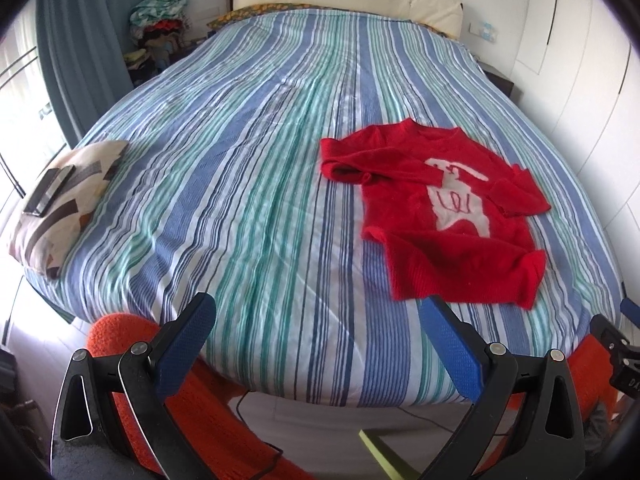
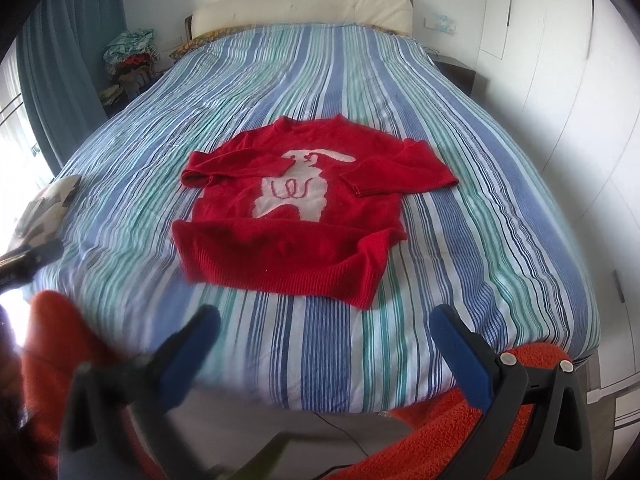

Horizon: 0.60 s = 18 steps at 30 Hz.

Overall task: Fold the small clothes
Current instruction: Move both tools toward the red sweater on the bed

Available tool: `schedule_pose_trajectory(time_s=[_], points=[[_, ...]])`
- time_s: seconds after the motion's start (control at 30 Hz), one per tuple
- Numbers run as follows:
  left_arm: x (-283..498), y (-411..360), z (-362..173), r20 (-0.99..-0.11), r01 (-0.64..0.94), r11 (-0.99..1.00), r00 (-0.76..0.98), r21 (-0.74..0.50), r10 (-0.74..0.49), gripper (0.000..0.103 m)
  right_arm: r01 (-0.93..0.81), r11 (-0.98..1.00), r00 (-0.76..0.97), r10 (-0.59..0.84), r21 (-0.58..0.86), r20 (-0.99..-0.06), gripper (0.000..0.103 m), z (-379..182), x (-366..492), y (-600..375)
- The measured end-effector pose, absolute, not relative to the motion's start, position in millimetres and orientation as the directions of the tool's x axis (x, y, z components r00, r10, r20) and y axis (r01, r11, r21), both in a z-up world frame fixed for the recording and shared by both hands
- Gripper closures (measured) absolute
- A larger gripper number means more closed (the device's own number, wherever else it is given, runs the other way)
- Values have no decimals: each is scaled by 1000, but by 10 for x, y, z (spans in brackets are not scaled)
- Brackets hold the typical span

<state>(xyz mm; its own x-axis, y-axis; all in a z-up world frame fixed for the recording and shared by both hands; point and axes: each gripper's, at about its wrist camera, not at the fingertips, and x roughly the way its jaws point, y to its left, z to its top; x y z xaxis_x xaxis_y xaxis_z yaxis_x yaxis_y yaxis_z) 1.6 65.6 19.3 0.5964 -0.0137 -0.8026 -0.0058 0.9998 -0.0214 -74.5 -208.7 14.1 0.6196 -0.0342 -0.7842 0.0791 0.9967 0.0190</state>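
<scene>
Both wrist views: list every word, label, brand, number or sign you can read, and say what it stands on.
"DA": white letters, cut off at the frame edge, on the black body of the right gripper seen in the left wrist view.
Red sweater: a white animal figure with red squiggles, no readable letters.
Wall plate by the headboard: too small to read.
Black piece at the left edge of the right wrist view: marks blurred, unreadable.

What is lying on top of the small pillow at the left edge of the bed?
Two flat dark devices, probably phones or remotes, lie side by side on the patterned pillow. The pillow fabric beneath them is covered.
</scene>
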Motion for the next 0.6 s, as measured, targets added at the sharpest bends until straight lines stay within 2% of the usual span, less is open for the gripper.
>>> schedule_pose_trajectory(time_s=[0.6], points=[[84, 479, 187, -817, 16, 999, 575, -36, -39, 1, 70, 997, 617, -32, 15, -786, 0, 128, -695, -2053]])
